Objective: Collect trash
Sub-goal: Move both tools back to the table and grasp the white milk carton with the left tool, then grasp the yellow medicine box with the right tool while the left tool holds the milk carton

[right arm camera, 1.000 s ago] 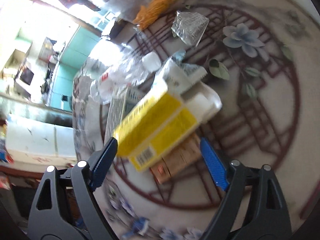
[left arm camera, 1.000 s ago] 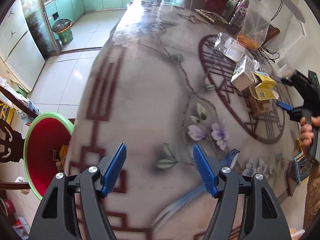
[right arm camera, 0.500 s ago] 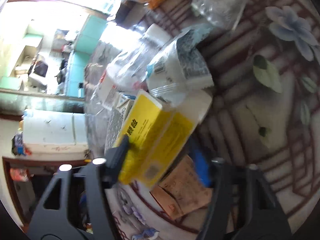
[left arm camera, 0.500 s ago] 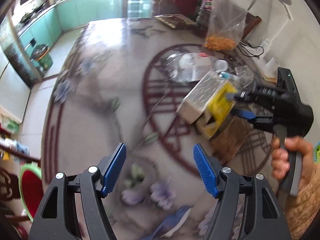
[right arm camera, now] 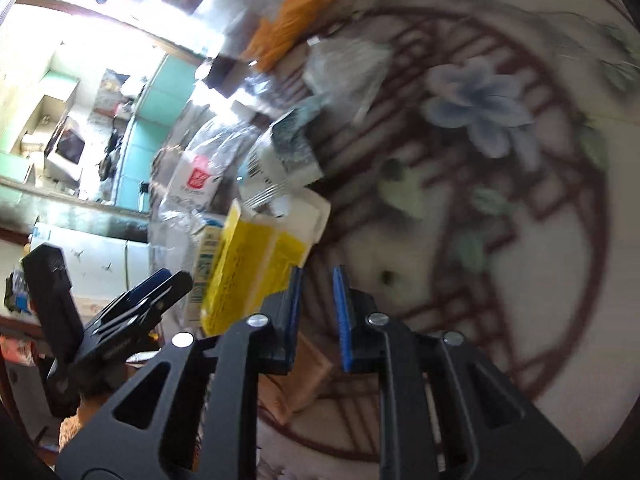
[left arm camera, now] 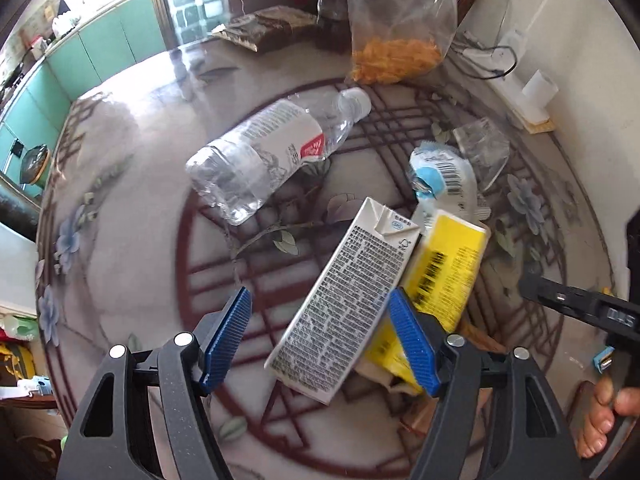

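Left gripper [left arm camera: 320, 336]: jaws are held wide; the white carton [left arm camera: 344, 304] lies between the blue pads at lower centre, and no pad is seen pressing it.
Right gripper [right arm camera: 316, 312]: jaws are nearly closed, having just opened slightly; nothing is gripped, and the yellow box [right arm camera: 252, 268] sits just left of the left pad.
Trash: carton, yellow box [left arm camera: 444, 272], bottle [left arm camera: 272, 152] and wrapper [left arm camera: 444, 172] are clustered on the table [left arm camera: 132, 208], centre to right.
Writing: dense print covers the carton; barcodes are seen on box and wrapper; the bottle's red label is too blurred to be read.
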`<state>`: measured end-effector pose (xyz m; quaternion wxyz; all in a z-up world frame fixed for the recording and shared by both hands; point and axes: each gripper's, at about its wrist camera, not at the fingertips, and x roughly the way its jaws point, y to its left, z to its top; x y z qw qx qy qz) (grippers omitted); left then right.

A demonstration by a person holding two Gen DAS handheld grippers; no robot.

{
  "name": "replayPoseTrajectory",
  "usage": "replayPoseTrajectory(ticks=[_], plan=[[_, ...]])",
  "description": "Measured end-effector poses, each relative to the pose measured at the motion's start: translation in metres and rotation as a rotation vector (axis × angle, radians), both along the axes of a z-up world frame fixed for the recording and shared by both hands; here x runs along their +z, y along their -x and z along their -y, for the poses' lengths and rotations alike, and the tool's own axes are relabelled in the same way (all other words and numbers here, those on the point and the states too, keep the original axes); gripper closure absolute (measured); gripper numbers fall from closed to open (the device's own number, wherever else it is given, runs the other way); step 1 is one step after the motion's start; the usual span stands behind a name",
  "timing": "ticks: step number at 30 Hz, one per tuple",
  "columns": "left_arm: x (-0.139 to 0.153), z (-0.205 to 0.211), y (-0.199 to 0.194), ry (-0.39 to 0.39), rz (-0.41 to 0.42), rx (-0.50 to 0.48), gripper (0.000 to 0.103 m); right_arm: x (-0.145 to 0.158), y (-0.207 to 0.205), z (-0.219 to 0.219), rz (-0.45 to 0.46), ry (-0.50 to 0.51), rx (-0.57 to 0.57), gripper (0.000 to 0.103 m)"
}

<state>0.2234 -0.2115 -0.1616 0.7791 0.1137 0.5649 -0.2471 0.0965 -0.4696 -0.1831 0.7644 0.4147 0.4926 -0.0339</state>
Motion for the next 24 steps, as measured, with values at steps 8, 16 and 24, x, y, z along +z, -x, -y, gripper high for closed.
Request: replayPoseTrajectory(ticks=[8, 16, 24], plan=[[-0.019, -0.015, 0.002, -0.001, -0.042, 0.037, 0.068, 0.011, -0.008, -0.014, 0.014, 0.018, 0.010, 0.039], [0.021, -0.096, 0.029, 0.100, 0.011, 0.191, 0.067, 0.004, -0.051, -0.070, -0.020, 0.050, 0.056, 0.021], [0.024, -0.173, 0.076, 0.101, -0.032, 0.347, 0.067, -0.012, -0.079, -0.095, -0.067, 0.100, 0.087, 0.034]])
